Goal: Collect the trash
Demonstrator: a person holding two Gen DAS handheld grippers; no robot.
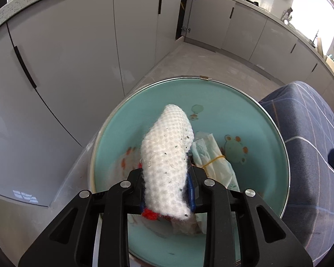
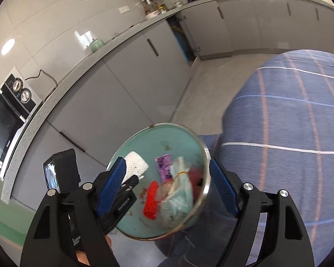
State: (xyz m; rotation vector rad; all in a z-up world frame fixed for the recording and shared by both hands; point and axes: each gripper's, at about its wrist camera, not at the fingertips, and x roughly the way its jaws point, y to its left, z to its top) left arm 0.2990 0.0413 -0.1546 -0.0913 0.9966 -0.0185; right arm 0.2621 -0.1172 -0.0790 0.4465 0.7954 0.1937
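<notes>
Left wrist view is showing the left gripper clamping its blue pads on a white knitted cloth, which is standing up between the fingers above a round teal tray. Just right of the cloth, a pale tissue packet bound by a yellow rubber band is lying on the tray, and a red knitted piece is showing under the cloth's near end. From the right wrist view, the right gripper is holding its jaws wide apart with nothing pressed between them, hovering over the same tray, where a purple wrapper is lying beside the packet. To the right a blue checked cloth is lying against the tray's rim, and grey kitchen cabinets are running along the far side.
</notes>
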